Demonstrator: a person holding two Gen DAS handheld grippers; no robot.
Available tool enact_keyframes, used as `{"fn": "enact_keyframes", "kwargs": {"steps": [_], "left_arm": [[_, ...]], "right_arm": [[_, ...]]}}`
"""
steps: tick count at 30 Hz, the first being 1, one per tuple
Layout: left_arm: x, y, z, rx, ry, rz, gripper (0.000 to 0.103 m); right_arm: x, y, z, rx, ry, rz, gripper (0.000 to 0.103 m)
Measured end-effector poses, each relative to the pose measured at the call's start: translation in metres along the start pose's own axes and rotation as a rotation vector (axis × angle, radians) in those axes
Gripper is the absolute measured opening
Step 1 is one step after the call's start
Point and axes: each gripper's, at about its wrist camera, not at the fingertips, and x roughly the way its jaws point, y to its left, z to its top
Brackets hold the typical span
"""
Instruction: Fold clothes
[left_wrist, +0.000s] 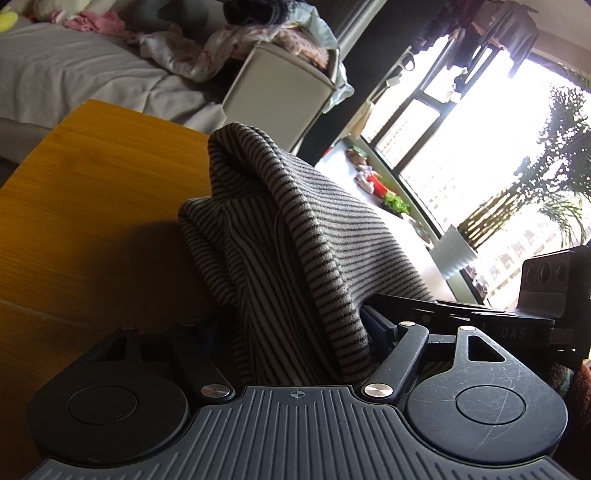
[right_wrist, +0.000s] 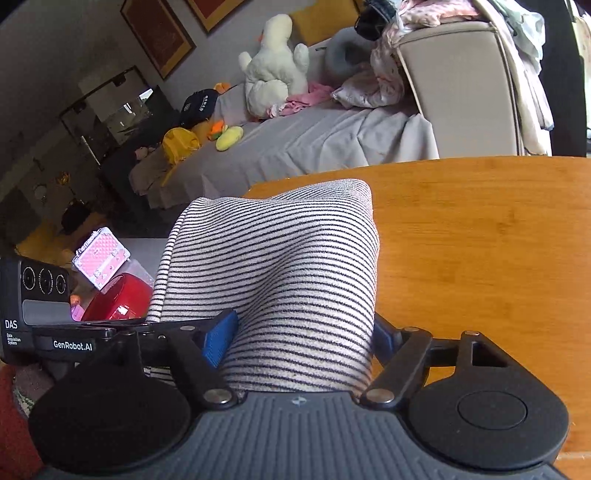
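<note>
A: Big stuff first. What have I got?

B: Wooden bench (right_wrist: 480, 229) fills the foreground in both wrist views. Behind it there's a bed (right_wrist: 295, 147) with a plush toy (right_wrist: 275, 66), and a bin (left_wrist: 277, 99) heaped with more clothes. One striped garment (right_wrist: 280, 266) is bunched on the bench, running from right in front of both cameras away toward the far edge.

A: Left side?

B: My left hand-held gripper (left_wrist: 295, 332) has the striped cloth piled between its fingers. The jaws stand at a middling width. Its left finger is hidden under fabric, so I can't tell if the pads actually press.

A: Right?

B: My right hand-held gripper (right_wrist: 299, 332) looks the same. The cloth fills the gap, and the blue pad (right_wrist: 221, 339) on the left finger sits against the fabric. I'd call that a grip on the bundle.

A: Key relation?

B: The garment lies straight ahead of both, long axis along the pointing direction, humped up in the middle. The two hold it side by side, neither clearly nearer. My guess is that the next move carries this end forward over the rest.
</note>
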Motion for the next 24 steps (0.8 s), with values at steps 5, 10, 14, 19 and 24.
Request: {"fn": "enact_keyframes", "kwargs": {"steps": [5,10,14,19,24], "left_arm": [[-0.004,0.032,0.027,-0.007,-0.029,0.050,0.079],[-0.007,0.050,0.047,-0.005,-0.048,0.090,0.080],[-0.036,0.038,0.057,0.079,-0.143,0.134,0.069],[-0.059,0.009,0.091,0.178,-0.276,0.082,0.067],[0.001,0.015,0.119,0.194,-0.149,0.116,0.055]], "right_arm": [[0.039,0.018,0.022,-0.082,-0.030,-0.027,0.077],[0.057,0.023,0.033,-0.108,-0.047,-0.037,0.087],[0.045,0.021,0.032,-0.119,-0.065,-0.087,0.093],[0.020,0.051,0.029,-0.285,-0.160,-0.191,0.082],[-0.006,0.085,0.018,-0.344,-0.190,-0.051,0.064]]}}
